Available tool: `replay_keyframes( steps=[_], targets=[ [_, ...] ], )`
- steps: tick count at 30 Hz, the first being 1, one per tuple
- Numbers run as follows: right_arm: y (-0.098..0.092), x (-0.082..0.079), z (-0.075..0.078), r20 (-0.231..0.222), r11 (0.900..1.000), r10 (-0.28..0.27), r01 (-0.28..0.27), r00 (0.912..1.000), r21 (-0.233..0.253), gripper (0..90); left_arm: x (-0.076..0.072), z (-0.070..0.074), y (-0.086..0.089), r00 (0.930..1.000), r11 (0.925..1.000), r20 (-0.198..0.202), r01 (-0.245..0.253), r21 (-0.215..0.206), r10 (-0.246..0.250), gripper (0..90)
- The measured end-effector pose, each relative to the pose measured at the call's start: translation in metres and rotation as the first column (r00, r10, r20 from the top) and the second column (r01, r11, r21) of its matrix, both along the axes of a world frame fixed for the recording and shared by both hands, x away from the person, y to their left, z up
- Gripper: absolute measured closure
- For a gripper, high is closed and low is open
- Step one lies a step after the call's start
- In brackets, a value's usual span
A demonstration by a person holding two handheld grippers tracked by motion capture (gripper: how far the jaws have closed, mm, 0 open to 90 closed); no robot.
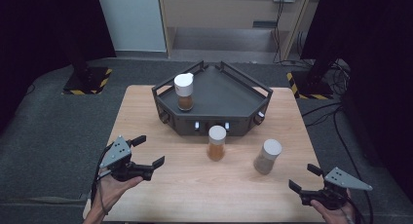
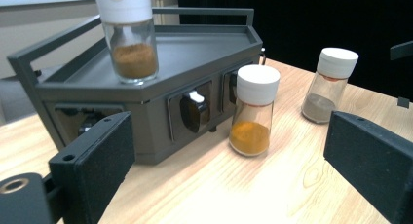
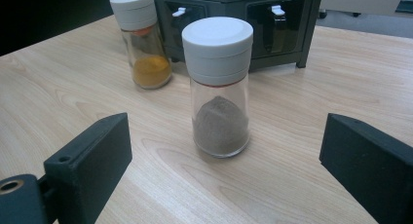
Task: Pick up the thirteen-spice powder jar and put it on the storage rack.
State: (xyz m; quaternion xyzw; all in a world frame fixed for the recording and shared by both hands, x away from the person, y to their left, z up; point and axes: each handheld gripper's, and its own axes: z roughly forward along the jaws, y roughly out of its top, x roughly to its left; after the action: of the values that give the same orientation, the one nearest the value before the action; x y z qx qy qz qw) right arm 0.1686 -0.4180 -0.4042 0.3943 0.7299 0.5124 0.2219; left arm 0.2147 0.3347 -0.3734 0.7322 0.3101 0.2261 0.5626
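Pale wooden tabletop [image 1: 195, 185]: we find the grey-powder glass jar with white cap [image 3: 217, 87] standing before the right gripper [image 1: 311, 181], fingers released. Smooth, breakable; grip mid-body. Left gripper [image 1: 146, 153] released.

The left gripper [image 2: 229, 160] has its jaws spread wide over the table [image 2: 292, 185], holding nothing. Ahead stands a dark rack [image 2: 195, 53] with a brown jar [image 2: 130, 44] on top. An orange jar [image 2: 252, 109] stands just beside its front, and a grey jar [image 2: 330, 85] stands farther right.
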Motion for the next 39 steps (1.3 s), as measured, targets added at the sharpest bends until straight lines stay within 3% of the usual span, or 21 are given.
replay_keyframes(
  steps=[4,20,30,39],
  targets=[
    [0.0,0.0,0.0,0.001,1.0,0.002,-0.002,1.0,-0.002,5.4,-0.005,-0.009,0.004,0.9998,0.9996,-0.011,-0.017,-0.024,0.017,3.7],
    [0.001,0.0,0.0,0.001,1.0,0.001,-0.001,1.0,-0.003,5.4,-0.026,-0.032,0.019,0.9966,0.9973,-0.044,-0.07,-0.021,0.069,3.6],
    [0.001,0.0,0.0,0.0,1.0,-0.001,0.001,1.0,-0.004,5.4,-0.034,-0.043,0.028,0.9949,0.9958,-0.045,-0.091,-0.013,0.09,3.7],
    [0.001,0.0,0.0,0.0,1.0,0.0,0.0,1.0,-0.004,5.3,-0.036,-0.048,0.032,0.9942,0.9942,-0.034,-0.103,-0.029,0.102,3.7]
  ],
)
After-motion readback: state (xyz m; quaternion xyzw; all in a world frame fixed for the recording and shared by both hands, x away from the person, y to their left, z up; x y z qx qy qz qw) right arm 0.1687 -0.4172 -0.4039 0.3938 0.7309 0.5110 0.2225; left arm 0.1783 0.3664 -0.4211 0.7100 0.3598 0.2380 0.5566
